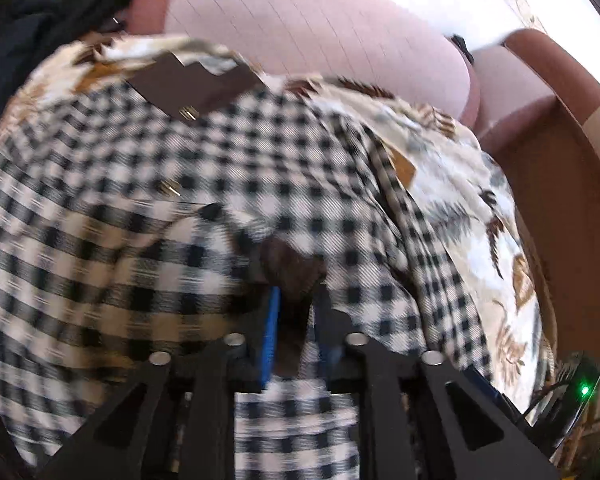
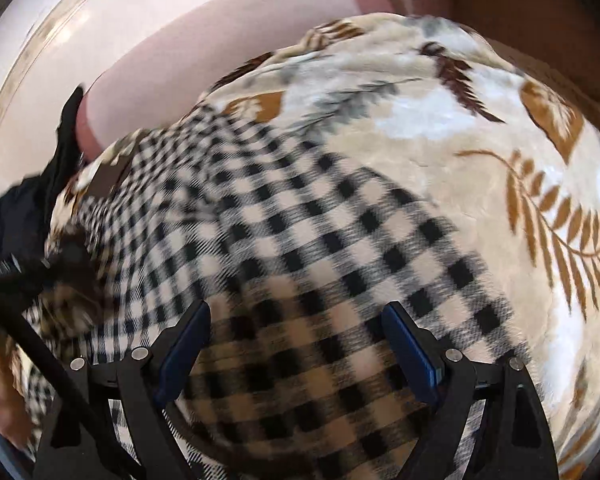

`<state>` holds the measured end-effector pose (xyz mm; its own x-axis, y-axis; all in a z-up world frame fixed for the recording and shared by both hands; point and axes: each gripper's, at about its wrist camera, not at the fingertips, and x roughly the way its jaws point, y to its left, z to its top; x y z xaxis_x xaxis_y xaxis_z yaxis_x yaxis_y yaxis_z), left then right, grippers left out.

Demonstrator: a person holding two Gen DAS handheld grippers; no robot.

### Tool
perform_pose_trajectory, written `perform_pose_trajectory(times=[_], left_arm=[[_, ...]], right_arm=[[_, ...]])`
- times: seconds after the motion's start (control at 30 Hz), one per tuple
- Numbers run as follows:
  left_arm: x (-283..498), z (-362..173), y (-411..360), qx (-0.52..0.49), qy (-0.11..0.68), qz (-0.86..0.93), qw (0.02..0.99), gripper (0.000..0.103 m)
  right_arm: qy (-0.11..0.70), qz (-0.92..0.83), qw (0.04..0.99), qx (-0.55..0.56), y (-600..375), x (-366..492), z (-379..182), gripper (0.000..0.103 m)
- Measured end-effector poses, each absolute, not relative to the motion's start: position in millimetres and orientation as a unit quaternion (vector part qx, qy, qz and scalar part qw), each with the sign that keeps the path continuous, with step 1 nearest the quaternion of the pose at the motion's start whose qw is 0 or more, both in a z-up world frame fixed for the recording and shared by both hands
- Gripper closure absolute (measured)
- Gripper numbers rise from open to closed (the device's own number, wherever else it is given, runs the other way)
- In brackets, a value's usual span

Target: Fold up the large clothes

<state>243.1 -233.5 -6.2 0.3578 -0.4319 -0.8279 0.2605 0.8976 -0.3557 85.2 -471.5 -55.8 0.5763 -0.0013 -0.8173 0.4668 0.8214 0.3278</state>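
Across a leaf-patterned blanket [image 2: 480,184] lies the checked garment [image 1: 228,152], black and cream squares, with a brown collar patch [image 1: 188,84] at its far end and small metal snaps down the front. It lies rumpled, one edge folded over in a long ridge toward the blanket's side. Behind it rises a pale pink cushion [image 1: 320,20], with dark cloth [image 1: 32,28] heaped at one end. The left gripper [image 1: 292,312] has its jaws drawn nearly together, pinching a bunched fold of the checked garment with dark brown lining showing between the blue pads. The right gripper [image 2: 296,340] hangs over the cloth with jaws spread wide and nothing between them. Both views are motion-blurred, so the weave and snaps are hard to make out; the garment's near edge is cut off behind the grippers.
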Motion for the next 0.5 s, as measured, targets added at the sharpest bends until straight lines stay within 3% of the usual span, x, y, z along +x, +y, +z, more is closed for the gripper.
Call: perform_pose_trajectory(times=[0.03,0.1,0.17,0.3,0.5], left_arm=[[240,-8,-236,-0.088,0.53,-0.221,0.814,0.063],[231,-5,-239,-0.091,0.525,-0.237,0.812,0.053],[217,6,-231,-0.079,0.515,-0.252,0.816,0.051],[188,27,-185,-0.046,0.482,-0.233,0.843,0.034],[176,18,-92,0.0,0.455,-0.101,0.885,0.033]], right_arm=[[0.436,-0.14,0.847,0.269,-474,84,-55,0.012],[0.426,-0.14,0.852,0.271,-477,82,-49,0.012],[0.417,-0.131,0.859,0.266,-473,82,-43,0.012],[0.407,-0.091,0.877,0.238,-448,85,-37,0.012],[0.419,-0.014,0.889,0.184,-396,93,-40,0.012]])
